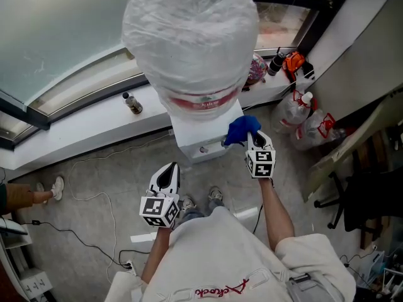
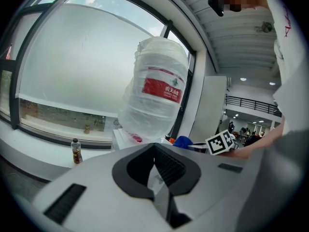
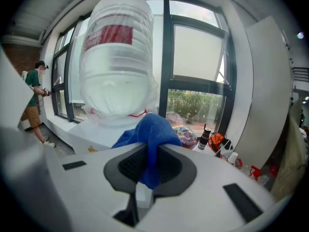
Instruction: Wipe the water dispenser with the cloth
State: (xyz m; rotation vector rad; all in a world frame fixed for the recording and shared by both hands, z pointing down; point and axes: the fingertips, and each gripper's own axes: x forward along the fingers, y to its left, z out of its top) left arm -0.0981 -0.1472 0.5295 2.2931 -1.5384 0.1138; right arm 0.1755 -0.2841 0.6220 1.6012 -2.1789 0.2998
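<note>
Head view: the right gripper (image 1: 252, 138) pinches the blue cloth (image 1: 243, 129). The cloth bunches just ahead of its jaws, at the front right corner of the dispenser (image 1: 192, 140) and below the wrapped bottle (image 1: 189, 43). The right forearm reaches forward, almost straight. The left gripper (image 1: 169, 173) hangs back, short of the dispenser, with the elbow bent, and touches nothing. No wiped patch shows, so I judge the wiping to be at or near its start, with most of the body left to do.

Left gripper view: the left gripper (image 2: 155, 170) has its jaws pressed together with nothing between them. The bottle (image 2: 157, 88) rises ahead, and the cloth (image 2: 182, 141) sits ahead to the right.

Right gripper view: the right gripper (image 3: 145, 175) clamps a fold of the cloth (image 3: 152, 134), and the rest mounds over its tips. The dispenser (image 3: 96, 132) lies just beyond, to the left. I cannot tell whether the cloth touches it.
</note>
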